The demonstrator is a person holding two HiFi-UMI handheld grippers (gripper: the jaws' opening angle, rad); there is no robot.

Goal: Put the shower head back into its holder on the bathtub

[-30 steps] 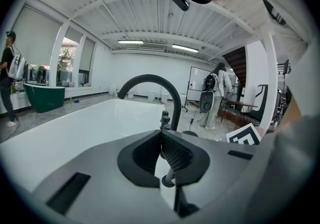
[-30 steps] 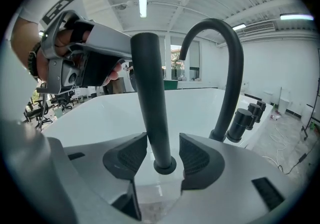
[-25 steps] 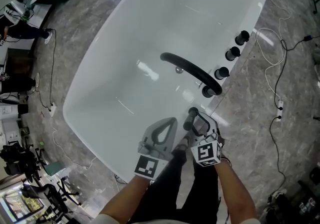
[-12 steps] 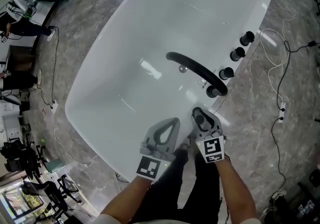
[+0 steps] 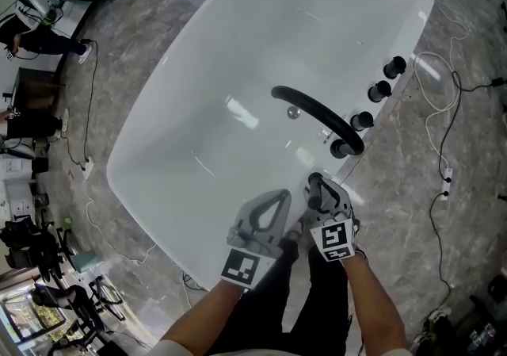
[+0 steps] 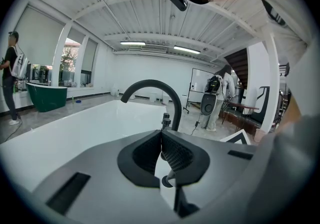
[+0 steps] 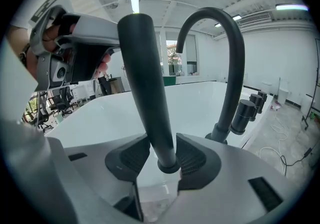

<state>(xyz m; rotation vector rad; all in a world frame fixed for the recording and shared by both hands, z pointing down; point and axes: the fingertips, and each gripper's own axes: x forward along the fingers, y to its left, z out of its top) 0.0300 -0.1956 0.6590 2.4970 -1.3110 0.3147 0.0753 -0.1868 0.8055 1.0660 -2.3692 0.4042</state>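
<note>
Head view looks steeply down on a white bathtub (image 5: 238, 45) standing on a grey marbled floor (image 5: 412, 196). A black arched faucet (image 5: 317, 118) rises from the tub's right rim, and three black knobs (image 5: 379, 91) sit in a row on that rim beyond it. Both grippers are at the near end of the rim, close side by side.

The right gripper (image 5: 320, 194) is clenched round the shower head (image 7: 145, 78), a slim black wand that stands almost upright between its jaws. In the right gripper view both ribbed pads touch the wand low on its shaft, just above a thicker ring at its foot. These jaws have just been closing, with the wand between them. The wand's foot is at the tub rim, just in front of the base of the faucet; whether it is fully seated in its holder cannot be told.

The left gripper (image 6: 161, 137) is just to the left of the right one, over the tub's near edge. Its jaws are pressed together with nothing between them, and they point toward the faucet.
</note>
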